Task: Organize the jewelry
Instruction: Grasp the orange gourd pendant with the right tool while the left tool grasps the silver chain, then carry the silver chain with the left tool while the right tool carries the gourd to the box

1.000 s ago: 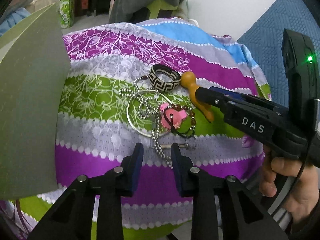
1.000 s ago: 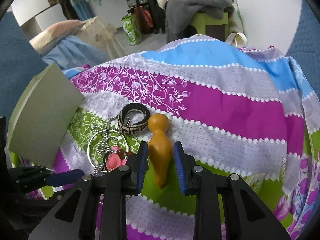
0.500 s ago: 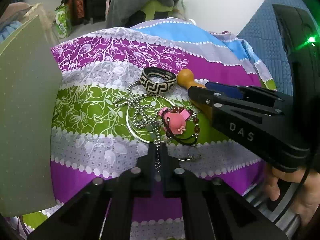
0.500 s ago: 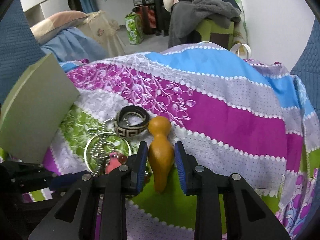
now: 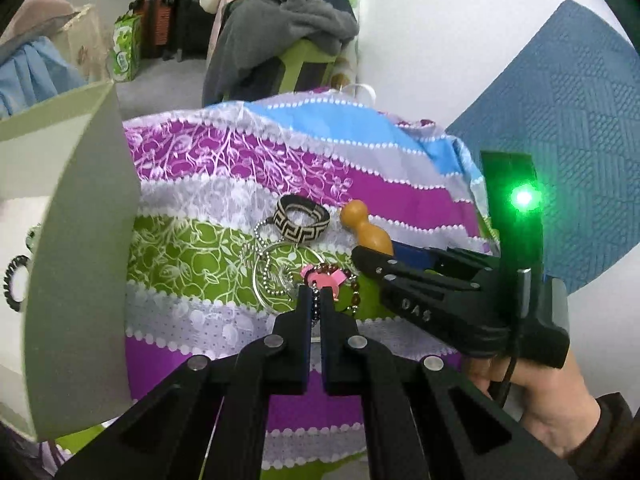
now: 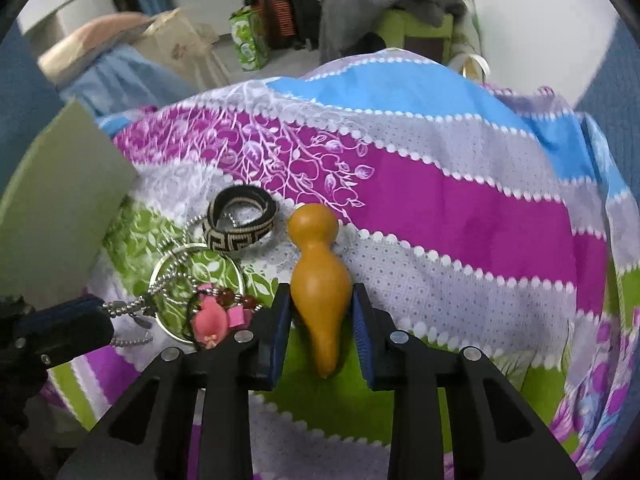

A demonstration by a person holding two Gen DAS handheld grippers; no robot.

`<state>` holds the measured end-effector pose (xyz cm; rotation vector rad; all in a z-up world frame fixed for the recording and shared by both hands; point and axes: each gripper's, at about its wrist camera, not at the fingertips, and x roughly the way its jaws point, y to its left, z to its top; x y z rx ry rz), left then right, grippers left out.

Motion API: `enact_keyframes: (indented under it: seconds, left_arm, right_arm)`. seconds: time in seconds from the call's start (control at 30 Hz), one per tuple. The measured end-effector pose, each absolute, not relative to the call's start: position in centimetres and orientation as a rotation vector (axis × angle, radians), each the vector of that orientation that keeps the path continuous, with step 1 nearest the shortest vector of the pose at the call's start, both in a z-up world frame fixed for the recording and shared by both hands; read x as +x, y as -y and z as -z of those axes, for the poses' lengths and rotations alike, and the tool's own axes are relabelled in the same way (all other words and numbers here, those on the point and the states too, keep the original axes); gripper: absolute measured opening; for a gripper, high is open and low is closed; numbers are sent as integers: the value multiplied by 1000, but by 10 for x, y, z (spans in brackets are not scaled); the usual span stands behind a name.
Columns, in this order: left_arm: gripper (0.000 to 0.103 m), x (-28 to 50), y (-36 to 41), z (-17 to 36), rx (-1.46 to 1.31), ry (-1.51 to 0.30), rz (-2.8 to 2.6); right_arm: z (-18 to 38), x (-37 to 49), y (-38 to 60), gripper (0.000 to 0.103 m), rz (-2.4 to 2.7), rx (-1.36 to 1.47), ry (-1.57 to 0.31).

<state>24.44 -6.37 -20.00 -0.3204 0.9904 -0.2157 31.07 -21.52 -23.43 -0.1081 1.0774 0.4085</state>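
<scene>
A pile of jewelry lies on a striped cloth (image 5: 208, 328). My left gripper (image 5: 316, 298) is shut on a silver ball chain (image 5: 268, 276) that is lifted a little; the chain shows in the right wrist view (image 6: 128, 308). My right gripper (image 6: 320, 312) is shut on an orange gourd pendant (image 6: 318, 280), which also shows in the left wrist view (image 5: 366, 230). A black-and-cream patterned bangle (image 5: 302, 224), a thin silver hoop (image 6: 200, 292), a pink charm (image 6: 212, 320) and a red bead bracelet (image 5: 354, 288) lie between them.
An open grey-green box (image 5: 76, 264) stands at the left, its lid raised; a black coil hair tie (image 5: 14, 280) lies inside. The cloth drops off at its near and right edges. Clothes on a green chair (image 5: 288, 20) stand behind.
My left gripper closed on the ball chain and lifted it. My right gripper stayed around the gourd pendant and closed onto it.
</scene>
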Motion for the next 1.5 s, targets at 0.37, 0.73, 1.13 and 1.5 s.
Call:
enact_keyframes:
  seconds: [0.37, 0.73, 1.13, 1.5]
  left_arm:
    - [1, 239, 40, 155, -414, -954, 256]
    - [1, 225, 33, 104, -407, -954, 285]
    - [1, 208, 29, 49, -352, -927, 295]
    - [1, 196, -4, -6, -297, -867, 253]
  right_arm:
    - [182, 284, 226, 26, -348, -39, -1006]
    - [118, 256, 219, 26, -316, -61, -961]
    - [59, 229, 216, 26, -279, -31, -908]
    - [8, 221, 193, 26, -296, -36, -840]
